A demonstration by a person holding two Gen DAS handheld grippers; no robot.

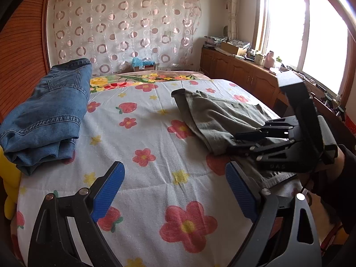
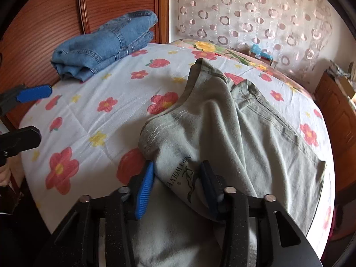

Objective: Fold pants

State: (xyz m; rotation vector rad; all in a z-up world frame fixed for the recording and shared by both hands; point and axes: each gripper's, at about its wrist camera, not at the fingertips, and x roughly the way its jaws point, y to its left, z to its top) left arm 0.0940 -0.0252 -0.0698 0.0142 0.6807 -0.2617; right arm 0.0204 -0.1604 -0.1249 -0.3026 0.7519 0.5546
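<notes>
- Step in hand, judged: drawing the near end of the pants [image 2: 222, 120] up for a fold. Best to keep the bunched cloth pinched and carry it low and level, so the layers do not slip out.
- Right gripper [image 2: 178, 187]: fingers narrowed onto a bunch of grey cloth with the printed inner label between the blue pads; it has the cloth.
- Left gripper [image 1: 175, 191]: fingers spread wide, nothing between them, hovering over bare bedspread [image 1: 142, 138]. It would do well to pin the far fold line.
- Pants: grey-green, rumpled, lying on the right half of the bed, near end raised.
- Jeans [image 1: 49, 113]: blue, folded, far left, well apart.
</notes>
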